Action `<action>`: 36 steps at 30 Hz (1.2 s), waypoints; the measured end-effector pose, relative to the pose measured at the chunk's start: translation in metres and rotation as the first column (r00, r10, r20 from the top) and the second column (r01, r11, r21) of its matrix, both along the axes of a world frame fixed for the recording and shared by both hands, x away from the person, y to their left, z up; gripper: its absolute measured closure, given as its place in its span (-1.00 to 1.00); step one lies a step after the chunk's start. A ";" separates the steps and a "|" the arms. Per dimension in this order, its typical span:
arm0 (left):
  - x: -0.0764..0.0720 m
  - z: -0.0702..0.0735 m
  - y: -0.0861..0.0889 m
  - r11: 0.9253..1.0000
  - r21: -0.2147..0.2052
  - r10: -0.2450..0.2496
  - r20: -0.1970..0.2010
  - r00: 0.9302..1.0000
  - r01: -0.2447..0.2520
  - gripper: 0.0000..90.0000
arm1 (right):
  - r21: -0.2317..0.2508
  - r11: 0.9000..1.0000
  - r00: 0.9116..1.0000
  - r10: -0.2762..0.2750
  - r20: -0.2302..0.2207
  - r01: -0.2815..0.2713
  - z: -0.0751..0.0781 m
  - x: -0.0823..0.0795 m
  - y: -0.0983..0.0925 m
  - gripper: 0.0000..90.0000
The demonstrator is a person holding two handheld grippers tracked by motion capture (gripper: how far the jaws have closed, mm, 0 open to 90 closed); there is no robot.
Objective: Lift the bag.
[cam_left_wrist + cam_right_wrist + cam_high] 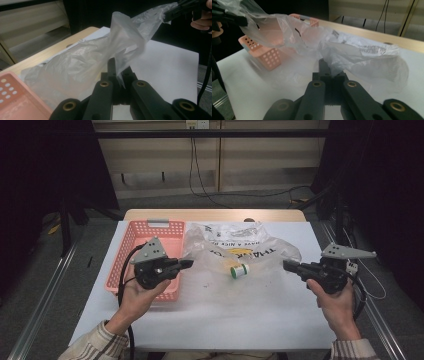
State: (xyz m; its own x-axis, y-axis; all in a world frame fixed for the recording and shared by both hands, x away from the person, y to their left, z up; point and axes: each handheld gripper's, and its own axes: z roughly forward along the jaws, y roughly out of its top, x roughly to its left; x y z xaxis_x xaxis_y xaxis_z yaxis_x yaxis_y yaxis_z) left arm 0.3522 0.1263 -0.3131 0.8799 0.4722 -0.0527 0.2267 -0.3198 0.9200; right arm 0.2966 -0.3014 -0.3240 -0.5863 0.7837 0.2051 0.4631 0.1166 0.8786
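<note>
Bag (235, 251), thin clear plastic with yellow print, held up off the white tabletop (250, 315) by both grippers, one at each side. Left gripper (188, 264) clenched on the bag's left edge; in the left gripper view the film (120, 50) rises pinched from between the closed jaws. Right gripper (286, 265) clenched on the bag's right edge; in the right gripper view the film (352, 55) bunches out of the shut jaws in the same way. Plastic sags between the two grips, its far part draped on the tabletop toward the far edge.

Small green-and-white roll (239, 270) inside or under the film, near the middle of the tabletop; cannot tell which.

Pink perforated basket (131, 240) sits at the left side of the tabletop, its near right corner below the left gripper. Bag's left part lies just beside the basket's right wall; contact not clear.

Person's left hand (142, 295) and right hand (335, 297) grip the tool bodies; striped sleeves at the near edge.
</note>
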 end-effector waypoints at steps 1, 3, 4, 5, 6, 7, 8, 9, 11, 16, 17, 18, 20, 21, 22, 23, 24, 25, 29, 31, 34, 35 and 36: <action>0.002 0.002 0.001 1.000 0.000 0.001 0.004 1.000 -0.001 1.00 | 0.004 1.000 1.000 -0.003 0.010 0.003 0.004 0.002 -0.001 1.00; 0.004 0.006 0.001 1.000 -0.005 0.006 0.006 1.000 -0.006 1.00 | 0.019 1.000 1.000 -0.006 0.024 0.005 0.011 0.005 -0.002 1.00; 0.006 0.007 0.002 1.000 -0.009 0.008 0.007 1.000 -0.008 1.00 | 0.022 1.000 0.999 -0.009 0.031 0.008 0.014 0.007 -0.003 1.00; 0.007 0.009 0.003 1.000 -0.014 0.007 0.007 1.000 -0.007 1.00 | 0.020 1.000 0.999 -0.011 0.036 0.011 0.017 0.009 -0.003 1.00; 0.008 0.011 0.004 1.000 -0.022 0.013 0.006 1.000 -0.012 1.00 | 0.021 1.000 0.999 -0.008 0.043 0.007 0.020 0.010 -0.004 1.00; 0.009 0.013 0.006 0.999 -0.028 0.018 0.009 1.000 -0.018 1.00 | 0.027 1.000 0.999 -0.011 0.051 0.009 0.024 0.012 -0.005 1.00; 0.009 0.013 0.006 0.999 -0.028 0.018 0.009 1.000 -0.018 1.00 | 0.030 1.000 0.998 -0.013 0.061 0.011 0.028 0.013 -0.007 1.00; 0.010 0.018 0.010 0.999 -0.042 0.029 0.014 0.999 -0.028 1.00 | 0.032 0.999 0.997 -0.019 0.068 0.016 0.031 0.015 -0.008 1.00; 0.011 0.023 0.013 0.998 -0.051 0.038 0.025 0.999 -0.037 1.00 | 0.038 0.999 0.996 -0.025 0.086 0.022 0.039 0.018 -0.012 1.00; 0.016 0.039 0.017 0.996 -0.073 0.062 0.050 0.997 -0.058 1.00 | 0.055 0.998 0.991 -0.037 0.128 0.031 0.059 0.025 -0.016 1.00; 0.017 0.042 0.017 0.995 -0.077 0.067 0.054 0.996 -0.063 1.00 | 0.055 0.998 0.990 -0.040 0.137 0.033 0.064 0.026 -0.016 1.00; 0.017 0.042 0.017 0.995 -0.077 0.067 0.054 0.996 -0.063 1.00 | 0.058 0.998 0.989 -0.040 0.143 0.032 0.069 0.028 -0.017 1.00; 0.019 0.049 0.017 0.995 -0.079 0.071 0.064 0.995 -0.066 1.00 | 0.072 0.997 0.988 -0.039 0.151 0.028 0.075 0.030 -0.017 1.00; 0.021 0.058 0.016 0.994 -0.081 0.076 0.078 0.994 -0.069 1.00 | 0.074 0.997 0.985 -0.039 0.170 0.027 0.086 0.033 -0.018 1.00; 0.022 0.062 0.016 0.994 -0.087 0.078 0.085 0.993 -0.070 1.00 | 0.072 0.997 0.984 -0.040 0.176 0.027 0.090 0.034 -0.017 1.00; 0.022 0.062 0.016 0.994 -0.087 0.078 0.085 0.993 -0.070 1.00 | 0.069 0.997 0.982 -0.041 0.182 0.028 0.094 0.036 -0.017 1.00; 0.023 0.066 0.016 0.993 -0.092 0.078 0.091 0.993 -0.070 1.00 | 0.070 0.997 0.982 -0.041 0.187 0.028 0.099 0.038 -0.017 1.00; 0.024 0.070 0.016 0.993 -0.095 0.080 0.100 0.992 -0.070 1.00 | 0.070 0.997 0.982 -0.041 0.187 0.028 0.099 0.038 -0.017 1.00; 0.026 0.088 0.016 0.990 -0.119 0.095 0.124 0.988 -0.080 1.00 | 0.054 0.998 0.977 -0.045 0.210 0.034 0.118 0.046 -0.013 1.00; 0.028 0.094 0.017 0.988 -0.135 0.096 0.132 0.987 -0.078 1.00 | 0.057 0.998 0.974 -0.044 0.221 0.032 0.127 0.049 -0.012 1.00; 0.029 0.105 0.019 0.984 -0.153 0.108 0.143 0.984 -0.086 1.00 | 0.072 0.997 0.971 -0.043 0.236 0.027 0.140 0.051 -0.012 1.00; 0.029 0.105 0.019 0.984 -0.153 0.108 0.143 0.984 -0.086 1.00 | 0.074 0.997 0.970 -0.045 0.240 0.028 0.144 0.052 -0.012 1.00; 0.030 0.112 0.021 0.981 -0.171 0.115 0.149 0.982 -0.089 1.00 | 0.077 0.997 0.969 -0.046 0.243 0.028 0.149 0.052 -0.011 1.00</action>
State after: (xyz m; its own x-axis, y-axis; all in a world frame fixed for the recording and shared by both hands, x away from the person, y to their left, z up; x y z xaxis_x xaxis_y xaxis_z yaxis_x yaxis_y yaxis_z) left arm 0.3819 0.1478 -0.2011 0.8309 0.5564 -0.0013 0.0988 -0.1452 0.9845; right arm 0.3489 -0.3128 -0.1751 -0.5965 0.7942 0.1160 0.2359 0.0353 0.9711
